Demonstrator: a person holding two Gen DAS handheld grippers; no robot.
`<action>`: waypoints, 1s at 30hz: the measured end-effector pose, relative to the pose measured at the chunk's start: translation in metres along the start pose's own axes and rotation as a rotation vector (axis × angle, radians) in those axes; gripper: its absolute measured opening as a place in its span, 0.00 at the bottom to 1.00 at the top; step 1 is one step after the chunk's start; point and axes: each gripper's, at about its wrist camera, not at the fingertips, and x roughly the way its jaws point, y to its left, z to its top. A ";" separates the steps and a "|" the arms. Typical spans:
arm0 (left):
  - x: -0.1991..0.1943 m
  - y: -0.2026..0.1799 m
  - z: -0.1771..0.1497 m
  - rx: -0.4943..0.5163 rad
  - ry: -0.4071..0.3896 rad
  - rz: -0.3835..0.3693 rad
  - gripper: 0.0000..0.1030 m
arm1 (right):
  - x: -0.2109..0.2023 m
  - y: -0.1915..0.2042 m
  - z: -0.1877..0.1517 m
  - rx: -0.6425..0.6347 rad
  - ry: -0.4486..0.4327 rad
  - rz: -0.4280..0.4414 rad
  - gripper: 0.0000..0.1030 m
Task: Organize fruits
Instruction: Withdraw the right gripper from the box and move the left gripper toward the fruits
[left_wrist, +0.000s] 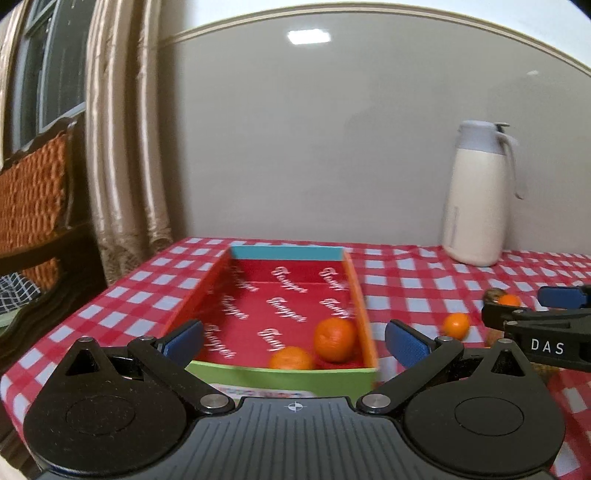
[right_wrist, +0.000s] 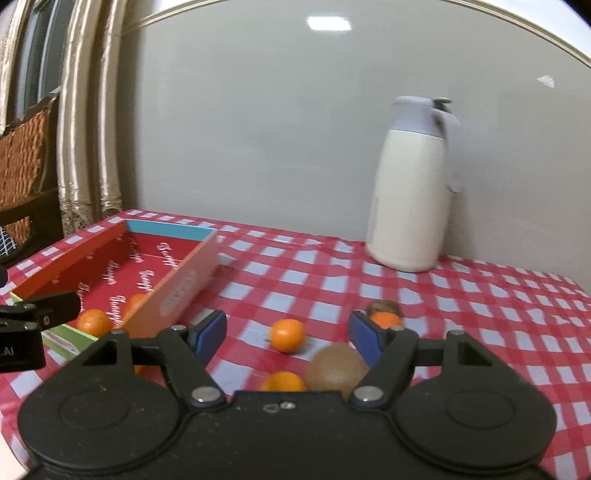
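My right gripper (right_wrist: 288, 334), jaws apart and empty, is nearer the loose orange (right_wrist: 287, 335) dead ahead between its fingers; left gripper (left_wrist: 293, 341), also apart, faces the box (left_wrist: 280, 376).

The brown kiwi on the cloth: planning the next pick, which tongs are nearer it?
Right. The right tongs hang open just above the kiwi; the left tongs are open over the box.
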 end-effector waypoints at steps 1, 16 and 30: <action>0.000 -0.005 0.000 0.002 -0.002 -0.005 1.00 | -0.002 -0.004 -0.001 0.003 0.001 -0.007 0.70; 0.001 -0.076 -0.006 0.096 0.012 -0.100 1.00 | -0.020 -0.071 -0.019 0.070 0.017 -0.118 0.70; 0.012 -0.119 -0.017 0.113 0.053 -0.195 1.00 | -0.027 -0.112 -0.032 0.123 0.036 -0.190 0.70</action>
